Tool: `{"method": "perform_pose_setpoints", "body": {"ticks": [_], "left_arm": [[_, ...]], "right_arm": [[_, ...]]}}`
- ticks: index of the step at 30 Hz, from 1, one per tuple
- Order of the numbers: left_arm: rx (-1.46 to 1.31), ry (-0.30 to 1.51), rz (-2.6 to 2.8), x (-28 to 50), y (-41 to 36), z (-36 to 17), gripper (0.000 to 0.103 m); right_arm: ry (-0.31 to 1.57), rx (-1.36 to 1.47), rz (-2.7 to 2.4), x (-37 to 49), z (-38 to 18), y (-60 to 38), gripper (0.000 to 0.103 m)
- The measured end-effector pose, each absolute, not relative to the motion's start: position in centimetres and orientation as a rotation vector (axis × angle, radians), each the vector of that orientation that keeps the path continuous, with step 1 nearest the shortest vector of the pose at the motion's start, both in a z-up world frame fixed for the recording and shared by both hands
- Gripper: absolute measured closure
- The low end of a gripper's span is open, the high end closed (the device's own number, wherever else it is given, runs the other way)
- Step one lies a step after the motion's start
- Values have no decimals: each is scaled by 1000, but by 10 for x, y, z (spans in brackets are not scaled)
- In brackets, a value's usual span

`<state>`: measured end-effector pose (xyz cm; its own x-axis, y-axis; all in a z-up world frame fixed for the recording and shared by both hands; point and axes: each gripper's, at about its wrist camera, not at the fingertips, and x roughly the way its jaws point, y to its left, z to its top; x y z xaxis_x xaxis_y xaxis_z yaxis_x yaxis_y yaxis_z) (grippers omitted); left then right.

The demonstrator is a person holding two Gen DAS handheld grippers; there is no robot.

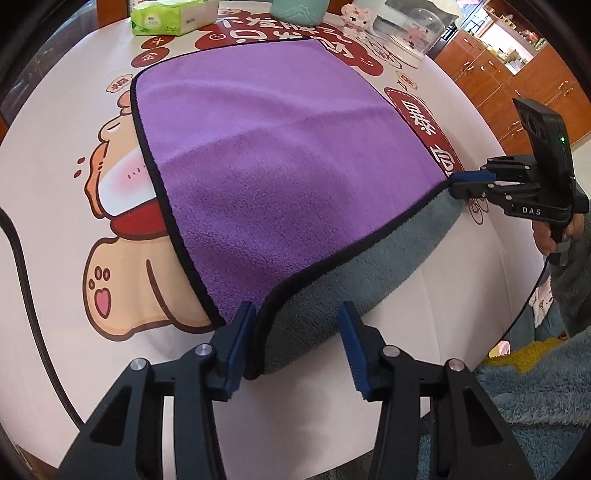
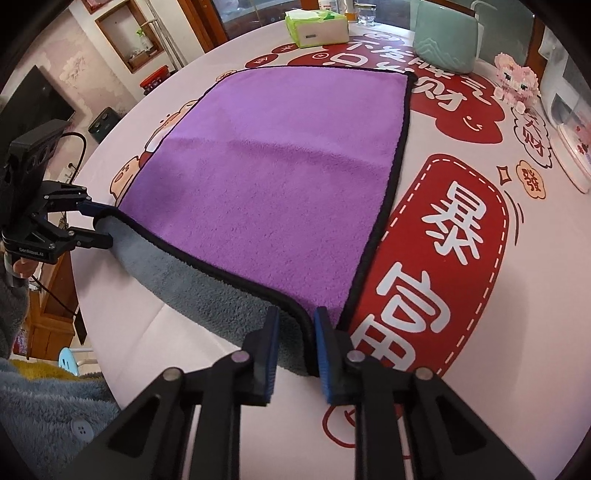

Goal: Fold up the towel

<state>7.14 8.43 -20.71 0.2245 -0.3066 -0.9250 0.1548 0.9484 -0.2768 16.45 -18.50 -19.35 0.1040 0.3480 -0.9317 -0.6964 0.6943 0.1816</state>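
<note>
A purple towel (image 1: 280,147) with black trim and a grey underside lies spread on the printed round table (image 1: 55,184); it also shows in the right wrist view (image 2: 280,162). Its near edge is lifted and curled, showing the grey side (image 1: 332,295). My left gripper (image 1: 297,339) is open, its jaws on either side of the near left corner. My right gripper (image 2: 295,343) is shut on the near right corner. The right gripper also shows in the left wrist view (image 1: 471,182), and the left gripper in the right wrist view (image 2: 98,221).
A green tissue pack (image 1: 173,16), a teal cup (image 2: 443,40), a pink block figure (image 2: 515,79) and a white appliance with a clear dome (image 1: 406,33) stand along the table's far edge. Wooden cabinets (image 1: 517,85) are behind. The person's fuzzy blue-grey sleeve (image 2: 48,406) is near.
</note>
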Motion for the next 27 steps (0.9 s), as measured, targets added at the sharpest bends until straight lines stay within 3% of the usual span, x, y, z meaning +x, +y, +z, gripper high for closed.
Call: {"method": "perform_pose_setpoints", "body": {"ticks": [6,19,23,27], "left_arm": [[-122,1320,-297,70,83,-209,68],[-218,1346,-293,71,93,-205,68],[-224,1348,-275,71,94,-206,88],[-241,1338,-260,69,100,-202,93]], "right_arm": [[1233,-353,786,161,-189,-187,92],[1217,-384,779,156,-185,-184,94],[1213,-386,779,156,-184,-184,94],[1208,-386,778,154,-183,-185,94]]}}
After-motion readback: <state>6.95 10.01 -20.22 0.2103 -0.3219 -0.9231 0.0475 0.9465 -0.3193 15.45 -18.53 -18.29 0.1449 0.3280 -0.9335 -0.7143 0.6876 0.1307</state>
